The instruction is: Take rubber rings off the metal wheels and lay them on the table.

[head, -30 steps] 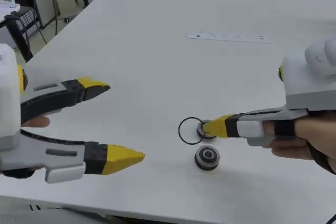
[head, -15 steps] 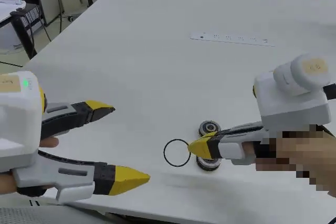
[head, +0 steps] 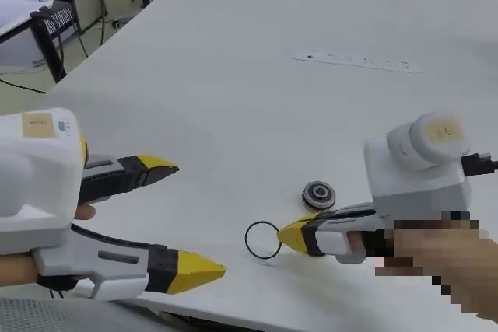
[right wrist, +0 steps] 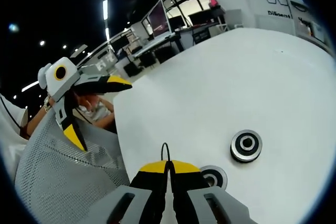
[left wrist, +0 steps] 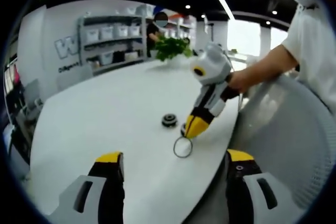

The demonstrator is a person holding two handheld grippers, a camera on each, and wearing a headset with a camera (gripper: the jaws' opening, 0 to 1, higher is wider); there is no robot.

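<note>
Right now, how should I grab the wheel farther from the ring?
Pinch the wheel across its round outer edge, coming straight down from above. It lies flat on the table, so its sides are free and its face gives nothing to squeeze. The open left gripper looks handiest.

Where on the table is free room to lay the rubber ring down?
Free: the bare table between the left gripper and the rubber ring, and the stretch from the metal wheels up to the power strip. Crowded: beside the right gripper, shut on the ring, where both wheels sit close.
</note>
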